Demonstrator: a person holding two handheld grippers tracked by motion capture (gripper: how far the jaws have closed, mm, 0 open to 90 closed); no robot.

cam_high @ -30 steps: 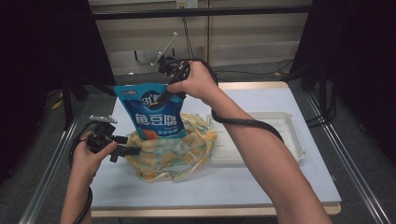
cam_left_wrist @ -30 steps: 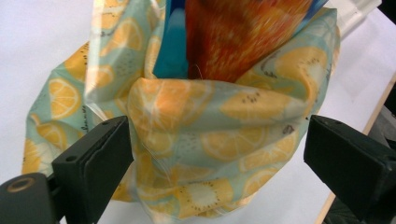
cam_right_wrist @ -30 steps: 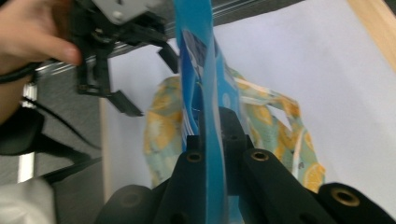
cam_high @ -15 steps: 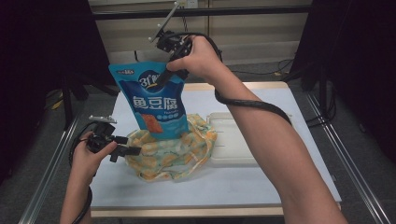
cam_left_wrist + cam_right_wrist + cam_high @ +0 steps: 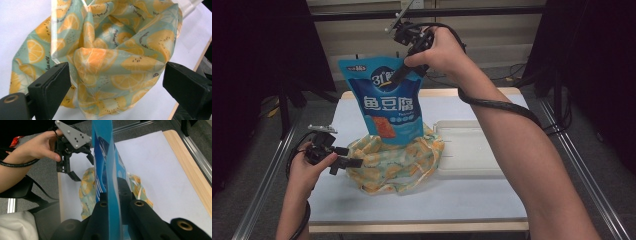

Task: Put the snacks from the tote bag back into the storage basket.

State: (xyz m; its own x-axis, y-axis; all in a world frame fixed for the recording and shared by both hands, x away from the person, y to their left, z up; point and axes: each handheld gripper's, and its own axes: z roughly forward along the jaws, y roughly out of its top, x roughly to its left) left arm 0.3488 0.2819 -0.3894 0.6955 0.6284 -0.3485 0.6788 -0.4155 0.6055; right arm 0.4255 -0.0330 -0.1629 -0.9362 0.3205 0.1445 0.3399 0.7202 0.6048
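Because the right tool (image 5: 398,76) pinches the blue pouch (image 5: 388,107) at its top edge, it hangs upright above the fruit-print bag (image 5: 394,160); the left tool (image 5: 354,163), jaws wide, waits beside that bag on the bench (image 5: 422,200).

- The high view is lit evenly from above; the white table (image 5: 472,200) is bright, while the surroundings on both sides fall into near black.
- Shadows on the table are soft and faint.
- The left gripper view is sharp, and the patterned bag (image 5: 117,57) glows with pale glare streaks.
- In the right gripper view, the near blue pouch (image 5: 107,182) is out of focus.
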